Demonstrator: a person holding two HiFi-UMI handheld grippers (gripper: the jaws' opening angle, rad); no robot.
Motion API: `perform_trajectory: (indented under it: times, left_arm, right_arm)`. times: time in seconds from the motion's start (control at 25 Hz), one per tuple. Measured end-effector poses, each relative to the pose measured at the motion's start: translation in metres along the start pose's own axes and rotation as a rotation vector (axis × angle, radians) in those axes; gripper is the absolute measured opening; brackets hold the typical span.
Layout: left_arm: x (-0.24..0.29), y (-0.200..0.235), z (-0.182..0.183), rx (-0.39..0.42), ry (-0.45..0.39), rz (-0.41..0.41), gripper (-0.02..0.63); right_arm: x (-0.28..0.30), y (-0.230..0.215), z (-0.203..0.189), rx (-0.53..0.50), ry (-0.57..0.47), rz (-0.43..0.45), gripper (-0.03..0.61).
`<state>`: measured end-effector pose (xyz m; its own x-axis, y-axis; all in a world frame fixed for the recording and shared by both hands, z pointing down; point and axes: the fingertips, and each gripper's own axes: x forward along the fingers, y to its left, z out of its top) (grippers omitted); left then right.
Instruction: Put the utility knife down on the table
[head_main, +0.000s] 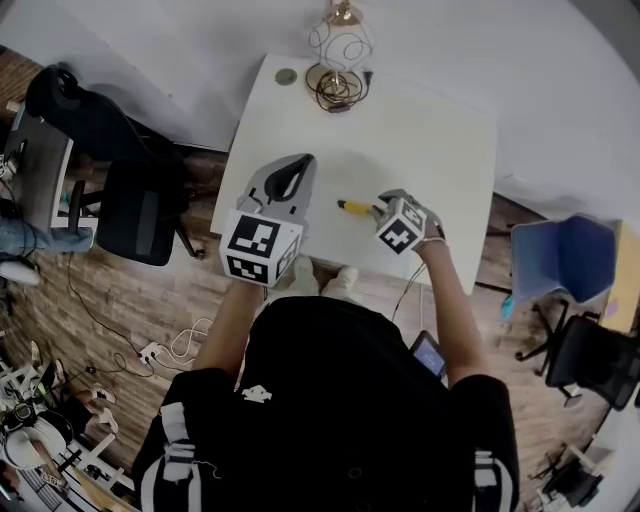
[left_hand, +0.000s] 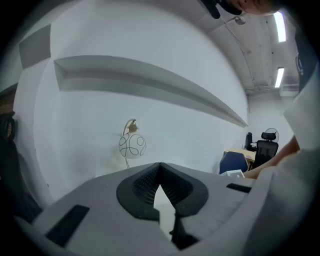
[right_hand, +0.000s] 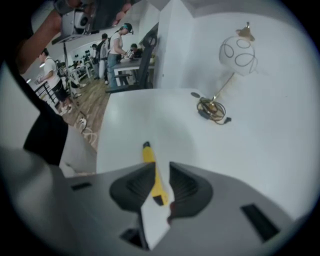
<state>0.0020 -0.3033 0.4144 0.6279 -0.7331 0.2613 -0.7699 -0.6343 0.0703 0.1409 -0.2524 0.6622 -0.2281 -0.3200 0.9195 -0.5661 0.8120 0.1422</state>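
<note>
The slim yellow utility knife (head_main: 355, 207) is lying on the white rectangular table (head_main: 430, 130), near its front edge. The wire-globe table lamp (head_main: 338, 60) is standing at the far edge, with a small round disc (head_main: 286, 76) lying just left of it. A black office chair (head_main: 140, 210) is standing left of the table.

From here I count one white table (head_main: 440, 130), one utility knife (head_main: 355, 207), one globe lamp (head_main: 338, 48), one blue chair (head_main: 560, 255), and two grippers: left gripper (head_main: 292, 178), right gripper (head_main: 386, 204).

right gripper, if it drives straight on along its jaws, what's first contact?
Probably the utility knife on the white table, in line with the right gripper's jaw gap; depth to it is unclear.
</note>
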Motion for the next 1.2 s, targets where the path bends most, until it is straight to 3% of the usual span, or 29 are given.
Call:
perform_trajectory:
  times: [0.36,0.68,0.96,1.2]
  left_arm:
    - [-0.003,-0.006,0.015,0.019,-0.037,-0.009,0.015]
    - [-0.009,-0.013,0.034,0.044,-0.085,-0.024,0.015]
    - [-0.019,-0.019,0.061,0.078,-0.142,-0.034,0.015]
    - [-0.028,-0.023,0.08,0.109,-0.184,-0.034,0.015]
  right_arm:
    - [-0.068,-0.021,0.051,0.161,-0.285,-0.1,0.048]
    - [-0.168,-0.051,0.1,0.282,-0.58,-0.254,0.035]
    - [-0.26,-0.064,0.131,0.333,-0.836,-0.385,0.034]
    - [-0.303,-0.069,0.136,0.359,-0.95,-0.464,0.034]
